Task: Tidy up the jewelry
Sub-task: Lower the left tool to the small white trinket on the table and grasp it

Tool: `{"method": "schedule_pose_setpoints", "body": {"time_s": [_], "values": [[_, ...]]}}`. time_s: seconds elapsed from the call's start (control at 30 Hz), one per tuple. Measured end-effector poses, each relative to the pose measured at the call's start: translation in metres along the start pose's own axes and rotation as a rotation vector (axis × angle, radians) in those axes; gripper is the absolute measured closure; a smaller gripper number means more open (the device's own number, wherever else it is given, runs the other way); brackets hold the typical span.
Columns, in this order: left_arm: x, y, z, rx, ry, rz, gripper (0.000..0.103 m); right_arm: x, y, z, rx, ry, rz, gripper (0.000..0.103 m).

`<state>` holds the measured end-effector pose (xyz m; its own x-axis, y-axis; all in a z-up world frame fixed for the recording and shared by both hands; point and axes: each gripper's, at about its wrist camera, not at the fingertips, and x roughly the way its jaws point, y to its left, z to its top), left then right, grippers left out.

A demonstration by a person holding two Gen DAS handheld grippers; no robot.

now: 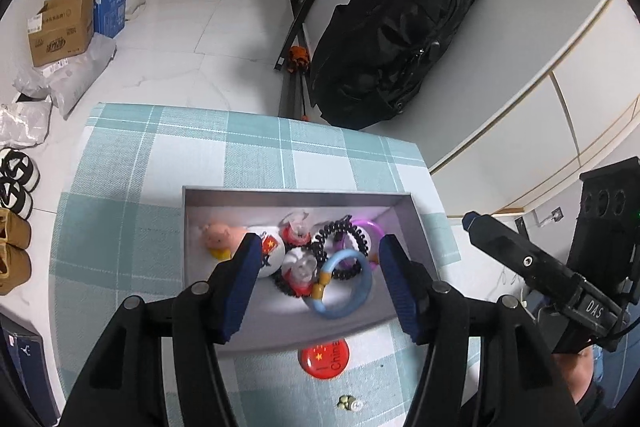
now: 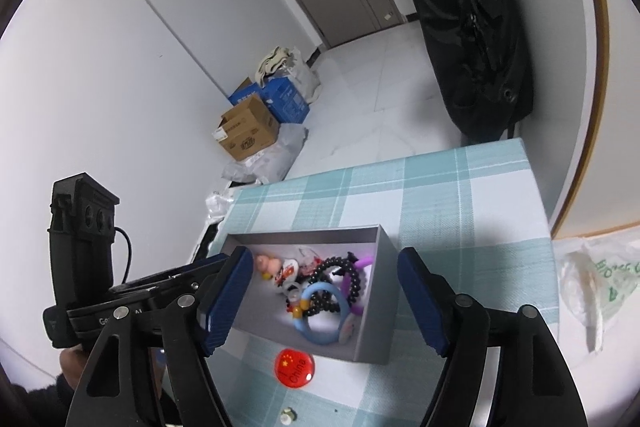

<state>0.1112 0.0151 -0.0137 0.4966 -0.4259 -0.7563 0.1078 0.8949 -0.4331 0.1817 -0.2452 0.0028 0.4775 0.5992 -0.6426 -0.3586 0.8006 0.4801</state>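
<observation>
Both grippers were held above the worktop (image 1: 120, 163), which was covered in a teal-and-white checked cloth, and neither carried anything. The left gripper (image 1: 316, 269) had its blue-padded fingers (image 1: 244, 279) spread wide with nothing between them. The right gripper (image 2: 324, 291) was likewise spread wide and empty.

Directly ahead of both sets of fingers sat the shallow grey rectangular cardboard box (image 1: 208, 195), already holding most of the pieces: a light blue ring bracelet (image 1: 352, 291), a black beaded bracelet (image 1: 340, 239), a translucent purple bangle (image 1: 368, 227), a small pink plush pig (image 1: 218, 235) and white round badges (image 1: 272, 255).

Two items lay outside the box on the cloth, on the near side of it, below and behind the fingertips. The round red glossy badge marked "China" (image 1: 325, 357) rested just beside the box's near wall. The small pale green-and-white trinket (image 1: 349, 403) lay nearer still to the operator, well apart from the box; it was too small to identify.

In the left wrist view the red badge lay almost centred beneath the gap between the fingers; in the right wrist view (image 2: 295, 367) it sat toward the left finger. The left gripper was judged better aligned, though either would need to draw back and descend. Being round, the badge dictated no approach angle; being flat and glossy, it might slip from the pads.
</observation>
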Motion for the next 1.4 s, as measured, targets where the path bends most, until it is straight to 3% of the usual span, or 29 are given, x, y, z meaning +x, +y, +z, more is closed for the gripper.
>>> {"method": "schedule_pose_setpoints", "body": {"time_s": [0.33, 0.43, 0.53, 0.77, 0.93, 1.4], "values": [[-0.021, -0.022, -0.029, 0.114, -0.048, 0.024, 0.046, -0.021, 0.01, -0.016, -0.058, -0.041, -0.038, 0.014], [-0.026, -0.026, -0.039, 0.137, -0.064, 0.028, 0.037, -0.024, 0.011, -0.024, -0.065, -0.035, -0.058, 0.01], [-0.029, -0.031, -0.049, 0.172, -0.082, 0.043, 0.035, -0.028, 0.01, -0.03, -0.069, -0.034, -0.077, 0.005], [-0.022, -0.034, -0.076, 0.196, -0.027, 0.069, 0.033, -0.032, 0.006, -0.045, -0.06, -0.002, -0.114, 0.003], [-0.026, -0.038, -0.089, 0.217, -0.072, 0.117, 0.033, -0.033, 0.001, -0.053, -0.055, 0.023, -0.133, 0.001], [0.018, -0.039, -0.115, 0.27, 0.107, 0.155, 0.033, -0.04, -0.011, -0.06, -0.012, 0.049, -0.179, 0.001]]}}
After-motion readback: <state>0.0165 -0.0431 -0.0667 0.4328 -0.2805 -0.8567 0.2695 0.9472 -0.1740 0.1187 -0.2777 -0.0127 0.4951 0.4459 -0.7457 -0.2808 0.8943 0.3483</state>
